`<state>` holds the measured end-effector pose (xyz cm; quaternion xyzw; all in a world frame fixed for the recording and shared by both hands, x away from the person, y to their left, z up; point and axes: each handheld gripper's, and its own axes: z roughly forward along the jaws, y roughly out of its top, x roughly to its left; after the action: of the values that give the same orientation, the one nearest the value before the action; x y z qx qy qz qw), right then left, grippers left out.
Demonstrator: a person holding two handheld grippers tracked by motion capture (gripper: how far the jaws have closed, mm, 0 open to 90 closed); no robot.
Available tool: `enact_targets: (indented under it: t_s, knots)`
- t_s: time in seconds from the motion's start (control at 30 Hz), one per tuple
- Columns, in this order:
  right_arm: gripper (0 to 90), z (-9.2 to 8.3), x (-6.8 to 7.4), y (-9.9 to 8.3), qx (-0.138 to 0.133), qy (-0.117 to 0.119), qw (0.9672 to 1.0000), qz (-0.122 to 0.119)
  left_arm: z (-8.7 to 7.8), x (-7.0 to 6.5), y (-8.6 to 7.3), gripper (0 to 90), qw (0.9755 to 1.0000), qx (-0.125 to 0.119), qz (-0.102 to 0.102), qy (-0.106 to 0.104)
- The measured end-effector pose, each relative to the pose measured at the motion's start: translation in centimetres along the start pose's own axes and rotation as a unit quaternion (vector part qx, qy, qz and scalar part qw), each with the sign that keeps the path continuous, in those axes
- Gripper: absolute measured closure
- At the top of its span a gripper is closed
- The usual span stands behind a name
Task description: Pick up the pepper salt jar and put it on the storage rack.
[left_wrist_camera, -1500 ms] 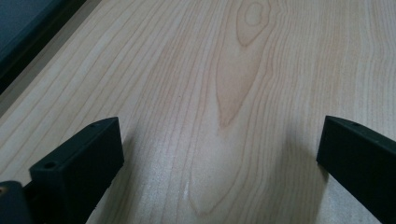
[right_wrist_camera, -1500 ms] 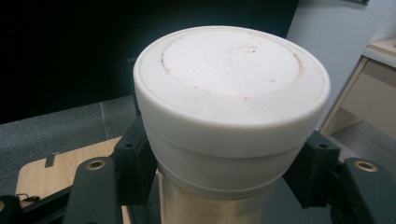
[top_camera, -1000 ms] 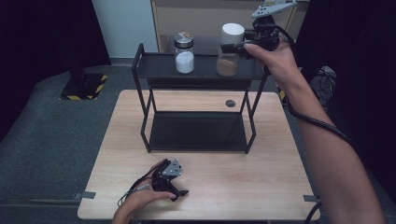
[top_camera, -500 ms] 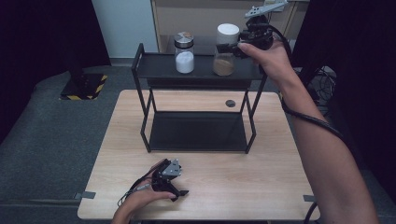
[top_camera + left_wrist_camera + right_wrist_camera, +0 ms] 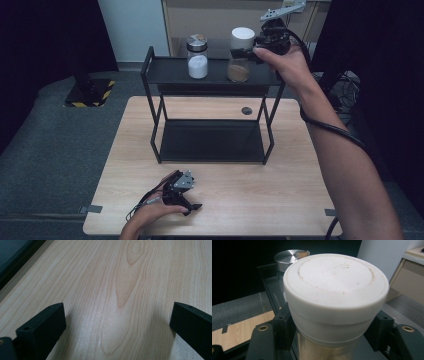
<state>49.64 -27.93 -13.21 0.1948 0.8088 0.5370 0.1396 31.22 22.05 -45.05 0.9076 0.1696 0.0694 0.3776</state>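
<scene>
Dark room, grey floor, wooden bench (image 5: 300, 150) mid-frame in the high view with a black two-tier rack (image 5: 210, 75) on it. Two jars on the rack's top shelf, upper centre of the frame: white-lid jar (image 5: 242, 55) with brown contents at the bottom, and steel-lid jar (image 5: 197, 56) with white powder just left of it, the two apart.

Right tool (image 5: 248, 50) upper right of the high view, pinching the white-lid jar from the side just under the lid. Right gripper view: jaws pressed to both sides of the jar below the white lid (image 5: 335, 285), steel lid (image 5: 288, 256) behind at upper left. Can't tell whether the jar base rests on the shelf or is just off it.

Left tool (image 5: 195, 206) bottom centre of the high view, resting on the bench, hand around it. Left gripper view: jaws spread wide, nothing between them, bare wood grain.

Handling, my judgement: jar looks like clear glass or hard plastic, rigid, smooth and slippery, mostly empty so fairly light. If glass, it breaks on a drop or a knock on the rack rail. The lid's lower edge overhangs the jaws and acts as a stop against sliding down, so the hold just under it is good. Keep upright; lid seal unknown.
</scene>
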Motion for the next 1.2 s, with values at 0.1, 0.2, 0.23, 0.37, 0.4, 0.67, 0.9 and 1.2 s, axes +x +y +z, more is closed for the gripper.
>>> enact_targets:
  t_s: [0.1, 0.2, 0.23, 0.37, 0.4, 0.67, 0.9, 1.2]
  knots:
    - [36.2, 0.0, 0.2, -0.1, -0.001, -0.003, 1.0, 0.0, 0.0, 0.0, 0.0, 0.0, 1.0, 0.0, 0.0, 0.0]
    - [36.1, 0.0, 0.2, -0.2, -0.003, -0.004, 1.0, 0.003, 0.0, 0.0, 0.0, 0.0, 1.0, 0.0, -0.001, 0.001]
    - [36.0, 0.0, 0.2, -0.2, -0.003, -0.004, 1.0, 0.003, 0.0, 0.0, 0.0, 0.0, 1.0, 0.0, -0.001, 0.001]
    - [35.7, 0.0, 0.4, -0.2, -0.002, -0.007, 1.0, 0.003, 0.0, 0.0, 0.0, 0.0, 1.0, 0.0, -0.001, 0.001]
    - [35.6, 0.0, 0.4, -0.2, -0.002, -0.007, 1.0, 0.004, 0.0, 0.0, 0.0, 0.0, 1.0, 0.0, -0.001, 0.001]
    - [30.2, 0.1, 0.4, -0.1, 0.004, -0.01, 0.9999, 0.006, 0.0, 0.0, 0.0, 0.0, 1.0, 0.0, -0.001, 0.0]
    - [22.0, -0.5, 0.6, -0.1, 0.002, -0.015, 0.9999, 0.009, 0.0, 0.0, 0.0, 0.0, 1.0, 0.0, -0.001, 0.0]
    - [13.7, -2.2, 1.5, -0.2, 0.006, -0.033, 0.9994, 0.004, 0.0, 0.0, 0.0, 0.0, 1.0, 0.0, -0.001, 0.001]
